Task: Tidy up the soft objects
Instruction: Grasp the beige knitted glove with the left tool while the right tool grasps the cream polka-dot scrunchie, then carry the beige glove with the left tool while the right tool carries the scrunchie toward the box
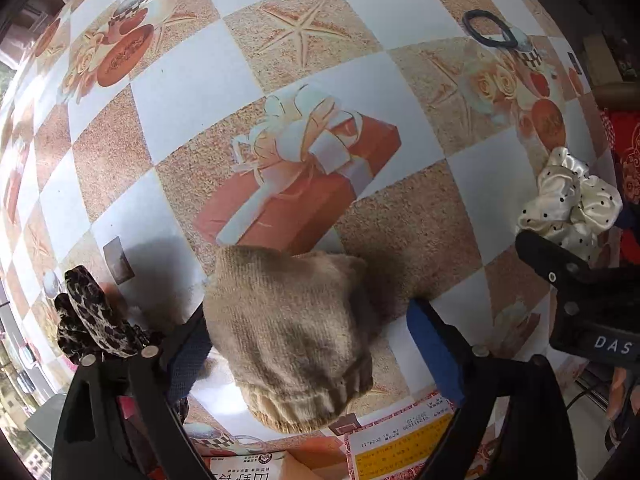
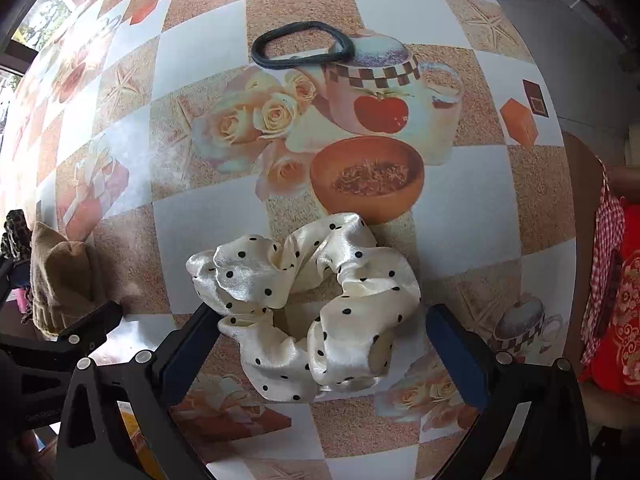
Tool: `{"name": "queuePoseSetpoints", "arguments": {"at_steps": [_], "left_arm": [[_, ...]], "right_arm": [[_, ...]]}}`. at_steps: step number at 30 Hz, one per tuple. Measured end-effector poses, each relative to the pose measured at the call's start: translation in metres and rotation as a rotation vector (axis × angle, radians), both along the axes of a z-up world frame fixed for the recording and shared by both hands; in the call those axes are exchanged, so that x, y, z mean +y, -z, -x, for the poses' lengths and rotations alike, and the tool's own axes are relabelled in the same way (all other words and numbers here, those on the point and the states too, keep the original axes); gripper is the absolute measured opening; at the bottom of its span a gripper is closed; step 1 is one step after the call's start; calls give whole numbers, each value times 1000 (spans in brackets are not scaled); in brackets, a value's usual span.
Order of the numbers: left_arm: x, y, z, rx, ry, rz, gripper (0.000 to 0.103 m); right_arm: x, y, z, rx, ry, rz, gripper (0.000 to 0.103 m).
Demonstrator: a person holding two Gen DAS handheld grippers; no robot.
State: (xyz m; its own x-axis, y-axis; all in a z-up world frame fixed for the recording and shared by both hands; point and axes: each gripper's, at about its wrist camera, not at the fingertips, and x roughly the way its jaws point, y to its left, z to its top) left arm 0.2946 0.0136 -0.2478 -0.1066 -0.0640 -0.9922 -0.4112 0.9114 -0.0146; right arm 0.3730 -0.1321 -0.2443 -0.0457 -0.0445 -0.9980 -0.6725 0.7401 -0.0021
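A tan knitted sock (image 1: 292, 332) lies on the patterned tablecloth between the open jaws of my left gripper (image 1: 316, 336); it also shows at the left of the right wrist view (image 2: 60, 276). A cream polka-dot scrunchie (image 2: 308, 300) lies between the open jaws of my right gripper (image 2: 320, 340); it also shows in the left wrist view (image 1: 572, 200). A leopard-print scrunchie (image 1: 92, 316) lies left of the sock. A black hair band (image 2: 302, 46) lies farther out on the table and also shows in the left wrist view (image 1: 494, 30).
The table (image 2: 200, 216) has a checked cloth with printed gift boxes, roses and cups. Printed paper packets (image 1: 392, 440) lie at the near edge under the left gripper. A red patterned cushion (image 2: 624, 300) sits on a chair to the right, past the table's edge.
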Motion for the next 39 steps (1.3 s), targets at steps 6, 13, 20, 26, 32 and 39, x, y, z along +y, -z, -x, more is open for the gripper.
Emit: {"name": "queuePoseSetpoints", "arguments": {"at_steps": [6,13,20,26,32,39], "left_arm": [[0,3,-14,19,11,0,103],[8,8,-19,24,-3,2,103],[11,-19,-33,-61,38,-25,19],[26,-38,-29,-120,-39,-23,19],[31,-67,-29,-179,-57,-49,19],[28,-93,-20,-215,-43,-79,19]], "right_arm": [[11,22,1,14,15,6,103],[10,22,-15,-4,20,-9,103],[21,-5,-8,-43,-115,-85,40],[22,-16,-17,19,-73,-150,34],[22,-36,-23,19,-55,-190,34],[8,-54,-20,15,-52,-202,34]]}}
